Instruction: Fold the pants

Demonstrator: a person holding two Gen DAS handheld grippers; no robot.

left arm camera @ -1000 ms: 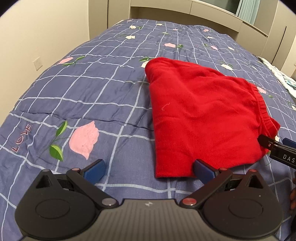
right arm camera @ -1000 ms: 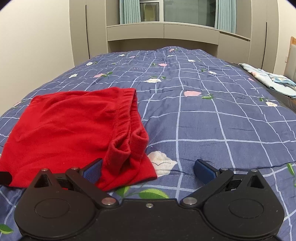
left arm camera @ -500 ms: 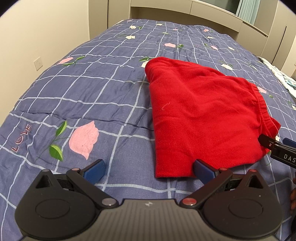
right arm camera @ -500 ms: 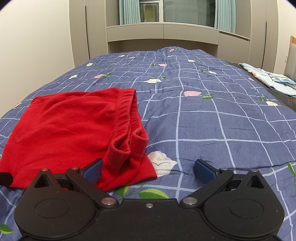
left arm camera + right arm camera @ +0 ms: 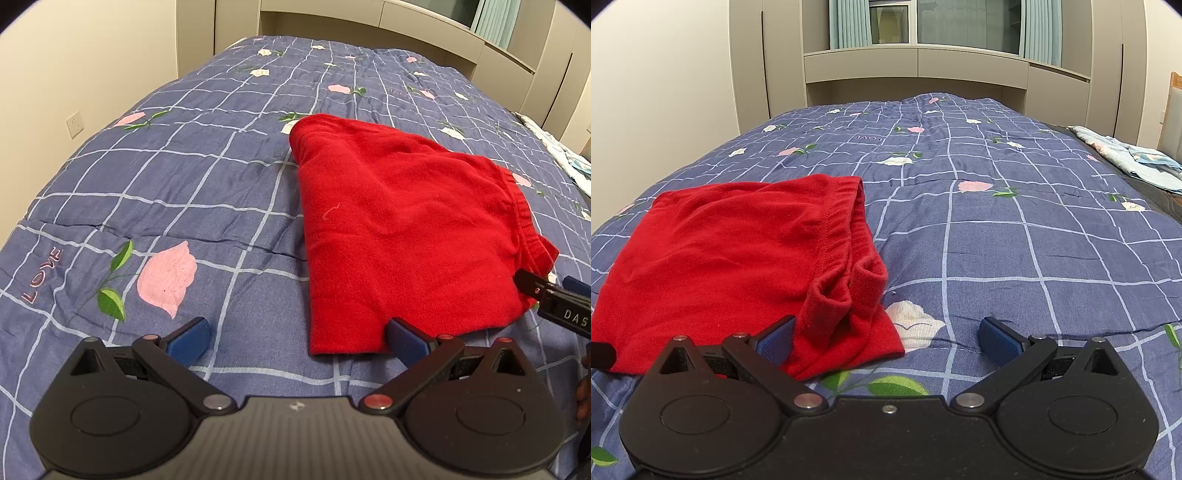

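Bedroom, bed with blue checked quilt (image 5: 155,192), built-in cabinets behind. Item: red pants (image 5: 406,229), count one, lay folded compact, near edge ahead of both jaw sets. Left gripper (image 5: 299,334): jaws wide apart, empty, right pad at pants' near-left corner. Right gripper (image 5: 886,334): jaws wide apart, empty, left pad beside bunched waistband (image 5: 846,236). Fabric judged soft, light, fleece-like, limp; possibly several layers. Best hold: near corners. Grippers: two. Pale cloth (image 5: 1126,155) far right, one.
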